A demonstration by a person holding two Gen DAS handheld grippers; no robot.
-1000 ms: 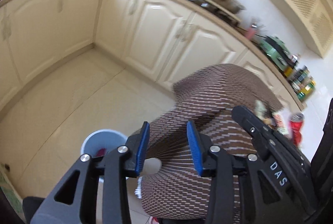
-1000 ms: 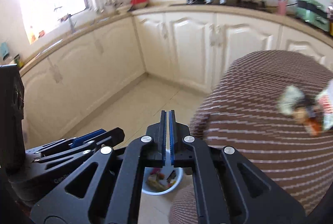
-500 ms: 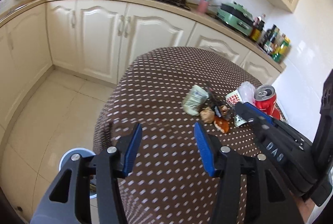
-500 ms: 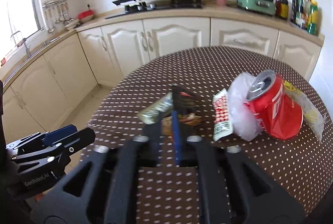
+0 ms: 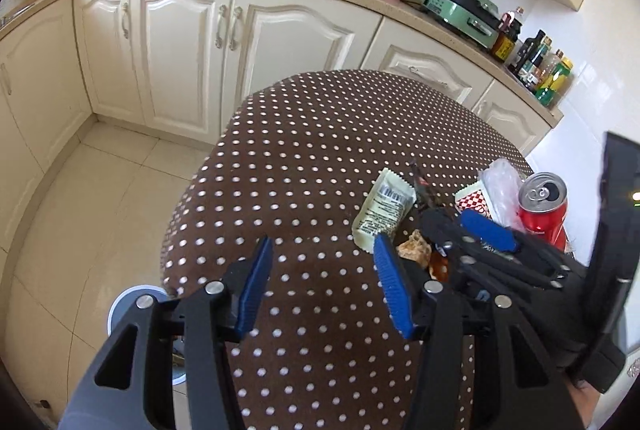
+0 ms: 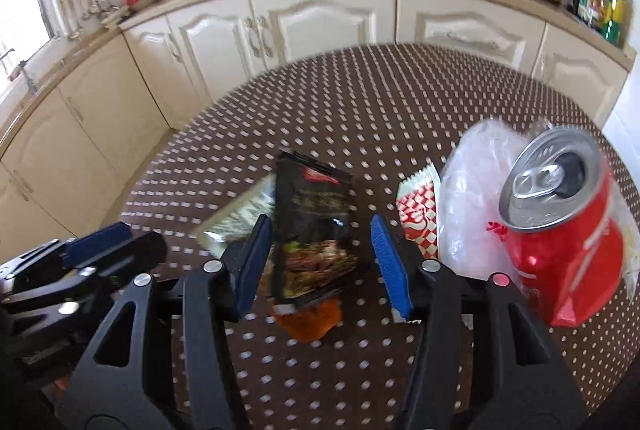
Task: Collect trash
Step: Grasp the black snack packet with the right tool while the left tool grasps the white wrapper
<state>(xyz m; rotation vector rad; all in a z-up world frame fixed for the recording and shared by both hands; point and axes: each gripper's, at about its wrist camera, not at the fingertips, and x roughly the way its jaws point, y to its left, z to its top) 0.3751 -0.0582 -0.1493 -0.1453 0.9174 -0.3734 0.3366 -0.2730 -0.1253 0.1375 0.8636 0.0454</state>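
Observation:
Trash lies on a round table with a brown dotted cloth (image 5: 304, 158). A dark snack packet (image 6: 314, 230) stands tilted between the fingers of my open right gripper (image 6: 320, 262), with an orange scrap (image 6: 308, 322) below it. A pale green wrapper (image 5: 384, 210), a red-checked wrapper (image 6: 418, 218), a clear plastic bag (image 6: 468, 198) and a red soda can (image 6: 560, 242) lie around. My left gripper (image 5: 324, 282) is open and empty, left of the pile. The trash bin (image 5: 128, 306) stands on the floor under the table's left edge.
Cream kitchen cabinets (image 5: 192, 42) run behind the table, with a stove, pans and bottles on the counter. A brown food scrap (image 5: 414, 250) lies by the left gripper's right finger. The tiled floor (image 5: 80, 198) lies to the left.
Both grippers swung up from over the bin to the table. My right gripper went from shut to open and now straddles the dark packet. The left stayed open.

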